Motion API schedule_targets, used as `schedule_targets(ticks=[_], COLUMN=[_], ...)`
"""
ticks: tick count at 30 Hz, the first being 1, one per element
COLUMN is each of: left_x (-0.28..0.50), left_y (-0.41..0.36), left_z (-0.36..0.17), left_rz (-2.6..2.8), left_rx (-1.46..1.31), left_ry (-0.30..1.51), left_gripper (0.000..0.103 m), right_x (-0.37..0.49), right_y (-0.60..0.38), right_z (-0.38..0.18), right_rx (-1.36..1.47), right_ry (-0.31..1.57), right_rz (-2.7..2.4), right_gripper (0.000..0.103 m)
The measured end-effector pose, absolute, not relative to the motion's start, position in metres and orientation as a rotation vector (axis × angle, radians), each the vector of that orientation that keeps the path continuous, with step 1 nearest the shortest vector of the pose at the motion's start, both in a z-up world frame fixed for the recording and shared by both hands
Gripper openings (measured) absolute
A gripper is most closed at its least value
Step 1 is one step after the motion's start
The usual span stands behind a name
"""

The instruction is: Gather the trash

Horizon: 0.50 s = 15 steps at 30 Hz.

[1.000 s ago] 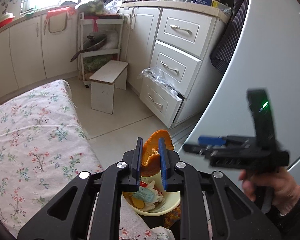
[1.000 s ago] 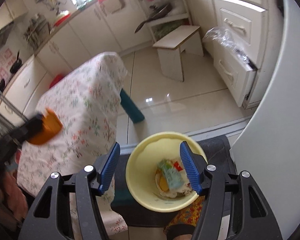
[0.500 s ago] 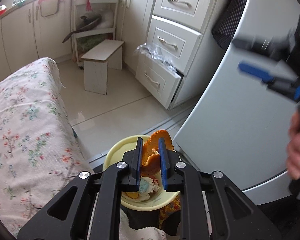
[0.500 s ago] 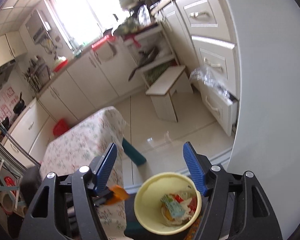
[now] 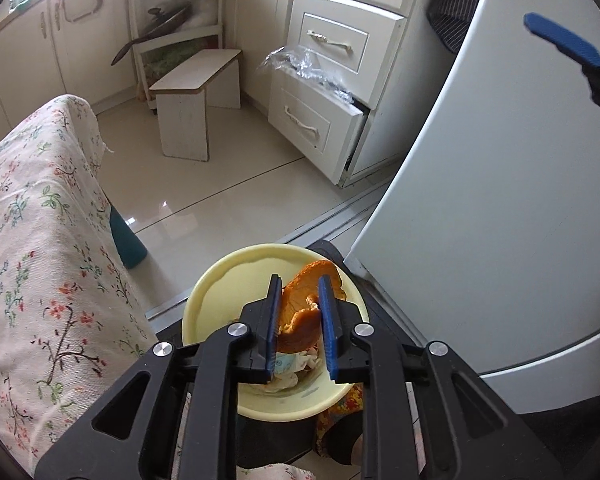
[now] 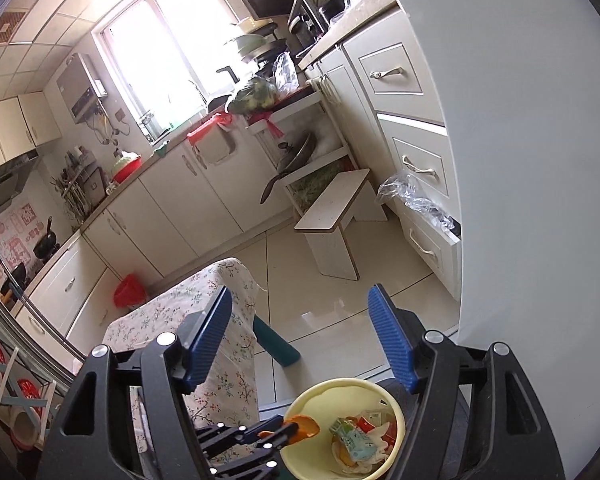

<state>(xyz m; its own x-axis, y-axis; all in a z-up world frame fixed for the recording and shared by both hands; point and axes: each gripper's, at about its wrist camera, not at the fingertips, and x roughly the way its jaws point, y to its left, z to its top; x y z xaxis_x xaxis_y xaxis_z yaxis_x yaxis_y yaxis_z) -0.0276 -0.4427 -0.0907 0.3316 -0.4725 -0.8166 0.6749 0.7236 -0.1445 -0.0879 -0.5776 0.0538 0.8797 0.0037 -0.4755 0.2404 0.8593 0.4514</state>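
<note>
My left gripper [image 5: 299, 300] is shut on a curled piece of orange peel [image 5: 305, 307] and holds it right over a pale yellow trash bin [image 5: 204, 300]. The bin holds paper scraps and wrappers [image 6: 358, 436]. In the right wrist view the left gripper [image 6: 292, 429] reaches over the bin's rim [image 6: 300, 400] with the orange peel [image 6: 303, 427]. My right gripper [image 6: 300, 336] is open and empty, raised high above the bin; one blue finger [image 5: 560, 42] shows at the top right of the left wrist view.
A table with a floral cloth [image 5: 32, 240] stands left of the bin, with a teal leg [image 5: 126, 242]. A white fridge side [image 5: 520, 180] rises on the right. A small white stool [image 5: 192, 108] and an open drawer with plastic wrap [image 5: 312, 92] lie beyond on the tiled floor.
My left gripper has moved with the peel from beside the bin to over it. My right gripper has risen and tilted up, away from the bin.
</note>
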Motion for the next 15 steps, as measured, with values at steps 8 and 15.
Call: schedule_targets(ticks=[8, 15], left_x=[-0.026, -0.032], left_y=[-0.446, -0.442], left_z=[-0.088, -0.077], left_rz=[-0.728, -0.708], left_rx=[0.255, 0.257], left_ry=[0.957, 0.925], left_gripper=[0.049, 0.061], right_x=[-0.085, -0.083], right_y=[-0.576, -0.574], right_z=[0.054, 0.054], right_rx=[0.529, 0.521], right_ry=[0.484, 0.488], right_rz=[-0.118, -0.116], right_gripper=[0.068, 0.071])
